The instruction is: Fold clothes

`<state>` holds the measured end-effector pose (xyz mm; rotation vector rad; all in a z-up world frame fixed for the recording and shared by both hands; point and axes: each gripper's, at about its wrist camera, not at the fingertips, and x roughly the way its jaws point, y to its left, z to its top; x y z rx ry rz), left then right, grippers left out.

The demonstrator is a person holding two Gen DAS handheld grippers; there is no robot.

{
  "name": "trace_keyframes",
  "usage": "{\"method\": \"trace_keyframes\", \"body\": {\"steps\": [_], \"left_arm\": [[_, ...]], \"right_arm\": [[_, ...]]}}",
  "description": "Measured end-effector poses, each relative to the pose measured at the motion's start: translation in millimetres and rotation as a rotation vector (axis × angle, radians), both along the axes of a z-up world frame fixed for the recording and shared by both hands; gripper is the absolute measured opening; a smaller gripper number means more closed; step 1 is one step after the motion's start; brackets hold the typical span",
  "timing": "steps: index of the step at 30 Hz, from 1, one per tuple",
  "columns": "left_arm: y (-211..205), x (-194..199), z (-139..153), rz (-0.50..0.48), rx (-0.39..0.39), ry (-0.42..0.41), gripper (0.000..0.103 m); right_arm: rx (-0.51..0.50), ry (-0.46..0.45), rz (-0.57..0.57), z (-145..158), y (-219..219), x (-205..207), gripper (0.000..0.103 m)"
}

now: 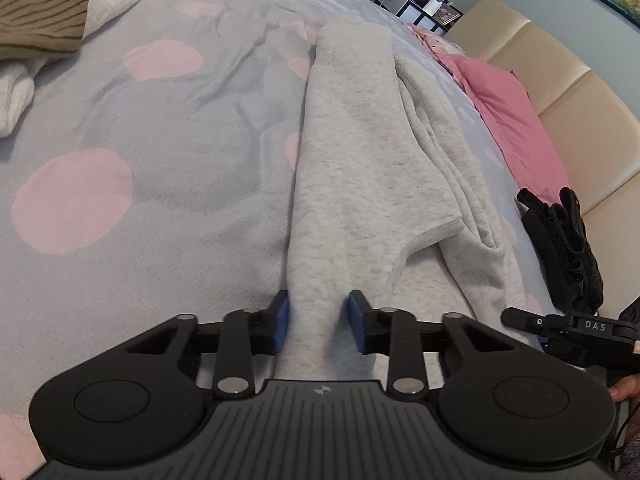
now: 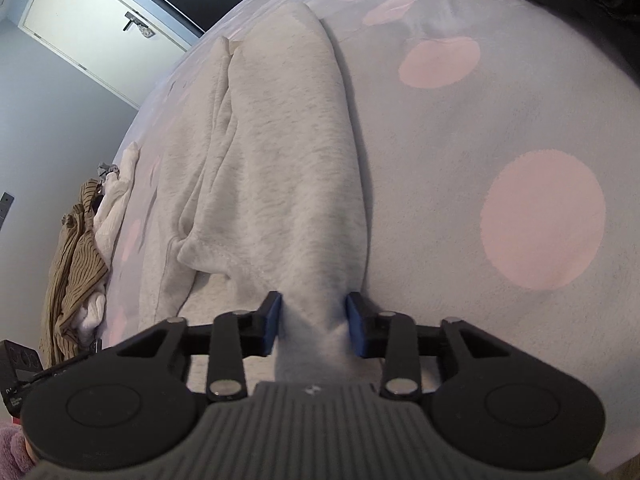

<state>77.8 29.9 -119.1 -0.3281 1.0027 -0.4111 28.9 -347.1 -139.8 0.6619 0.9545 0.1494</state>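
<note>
A: Where's the grey sweatshirt (image 1: 352, 152)?
B: On the dotted bedspread (image 1: 160, 152), folded lengthwise, right of the striped brown garment (image 1: 40, 8).
A: Claws?
B: Left claw (image 1: 318, 322) pinches its near edge; right claw (image 2: 312, 322) likewise.

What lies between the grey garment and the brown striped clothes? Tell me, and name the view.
In the left wrist view, only bare bedspread with pink dots separates the grey garment from the brown striped clothes.

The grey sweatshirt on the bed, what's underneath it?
Under the grey sweatshirt lies the bed cover, pale lilac with pink dots, showing all around it. The sweatshirt is folded over itself, so its lower layers and anything beneath them are hidden.
</note>
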Motion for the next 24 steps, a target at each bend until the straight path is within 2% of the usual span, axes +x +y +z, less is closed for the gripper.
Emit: {"method": "trace_keyframes", "body": {"steps": [2,5,11,16,19,21,24], "left_arm": [[-6,-3,7,-0.008,0.051,-0.026,0.01],[-10,-10,22,-0.008,0.084,-0.063,0.008],[0,-26,53,-0.017,0.074,-0.091,0.008],[7,-45,69,-0.04,0.1,-0.07,0.008],[6,-50,66,-0.057,0.128,-0.046,0.008],[5,-48,58,-0.064,0.147,-0.015,0.008],[3,-45,47,-0.073,0.177,0.032,0.008]], "right_arm": [[-0.017,-0.015,0.015,6,5,1,0.024],[-0.023,-0.06,0.039,18,10,0,0.021],[0.037,-0.107,0.029,52,8,-6,0.017],[0.074,-0.054,0.029,60,4,-26,0.017],[0.095,-0.01,0.017,59,3,-43,0.017],[0.085,0.019,0.02,56,3,-52,0.017],[0.017,0.056,0.041,47,8,-53,0.017]]}}
